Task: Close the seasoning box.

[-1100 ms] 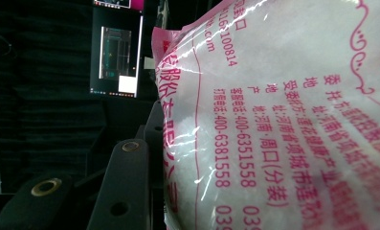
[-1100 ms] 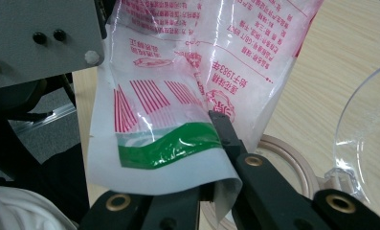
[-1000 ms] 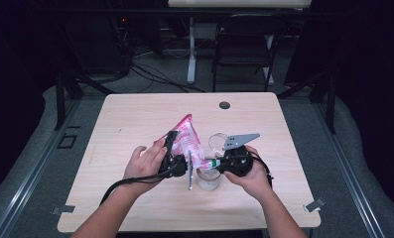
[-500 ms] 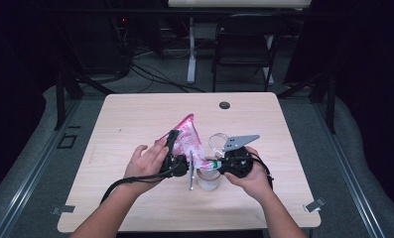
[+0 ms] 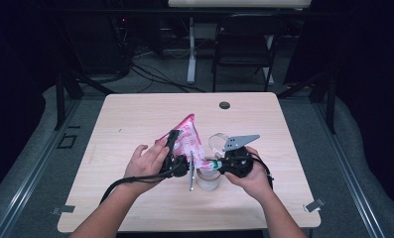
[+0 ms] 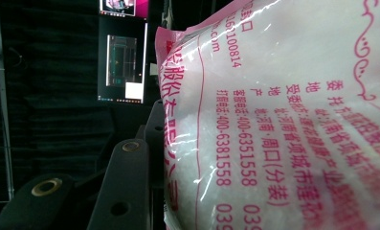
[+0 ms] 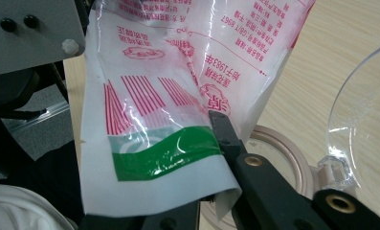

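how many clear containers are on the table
1: a clear container stands near the table's front edge, under the pink and white bag held by both grippers. Its clear hinged lid stands open behind it. The bag and hands could hide something small.

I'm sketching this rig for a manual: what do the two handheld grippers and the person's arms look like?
Both grippers are black. The left gripper has long flat jaws with brass-ringed holes and trails a black cable along the forearm. The right gripper carries a grey three-cornered plate on top, with a cable looping beside the hand. The forearms are bare, with no sleeves in view.
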`<state>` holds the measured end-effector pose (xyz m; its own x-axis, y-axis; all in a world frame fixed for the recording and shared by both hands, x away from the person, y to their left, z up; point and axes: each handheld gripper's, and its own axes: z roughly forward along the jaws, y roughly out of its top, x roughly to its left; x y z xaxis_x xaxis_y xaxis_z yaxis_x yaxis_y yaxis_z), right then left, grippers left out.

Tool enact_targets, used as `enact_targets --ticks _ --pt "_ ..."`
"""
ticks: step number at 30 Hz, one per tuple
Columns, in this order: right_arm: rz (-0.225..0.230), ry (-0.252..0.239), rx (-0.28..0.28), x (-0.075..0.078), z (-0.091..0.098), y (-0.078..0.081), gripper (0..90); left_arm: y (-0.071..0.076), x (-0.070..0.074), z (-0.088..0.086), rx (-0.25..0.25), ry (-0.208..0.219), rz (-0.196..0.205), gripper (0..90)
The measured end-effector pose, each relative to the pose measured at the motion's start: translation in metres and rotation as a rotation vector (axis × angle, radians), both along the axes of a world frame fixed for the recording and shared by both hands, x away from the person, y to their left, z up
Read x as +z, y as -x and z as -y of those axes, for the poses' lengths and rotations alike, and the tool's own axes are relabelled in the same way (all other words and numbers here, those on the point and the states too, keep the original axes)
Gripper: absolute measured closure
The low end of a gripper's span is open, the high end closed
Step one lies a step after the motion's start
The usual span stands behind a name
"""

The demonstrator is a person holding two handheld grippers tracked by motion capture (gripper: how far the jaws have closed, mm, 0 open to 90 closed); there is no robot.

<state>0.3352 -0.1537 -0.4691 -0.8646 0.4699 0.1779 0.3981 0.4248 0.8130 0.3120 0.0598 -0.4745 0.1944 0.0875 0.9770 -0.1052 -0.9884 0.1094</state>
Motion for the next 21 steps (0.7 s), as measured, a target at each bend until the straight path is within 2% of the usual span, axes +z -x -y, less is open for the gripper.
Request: enact_targets --ticks 21 --pt "-0.006 0.009 -0.001 -0.0031 -0.0011 -0.0010 90.0 0.0013 0.0011 0.0013 0.000 -0.009 0.009 62.0"
